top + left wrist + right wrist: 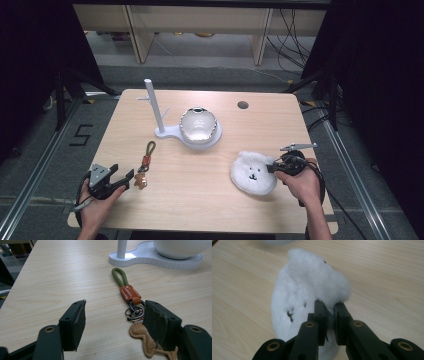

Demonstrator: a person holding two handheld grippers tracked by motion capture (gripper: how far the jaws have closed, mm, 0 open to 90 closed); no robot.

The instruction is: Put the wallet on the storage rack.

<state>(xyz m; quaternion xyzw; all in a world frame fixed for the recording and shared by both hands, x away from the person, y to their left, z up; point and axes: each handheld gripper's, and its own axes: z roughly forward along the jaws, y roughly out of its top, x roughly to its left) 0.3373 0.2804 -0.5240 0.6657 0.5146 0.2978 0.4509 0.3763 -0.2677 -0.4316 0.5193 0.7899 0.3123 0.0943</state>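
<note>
right gripper [331,312]: jaws pinched on fluffy white plush [252,172] edge, near-right tabletop [200,200], prob for lifting | left gripper [115,325]: jaws wide open, parked by keychain [130,296] near-left, holding nothing

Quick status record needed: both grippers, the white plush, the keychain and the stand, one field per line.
right gripper: shut on edge of white plush
white plush: face up, on table, right of centre
left gripper: open, holding nothing
keychain: flat on table; brown leather charm beside the left gripper's jaw, green loop points toward stand
stand: white base with upright post, bowl-like dish seated on it
</note>
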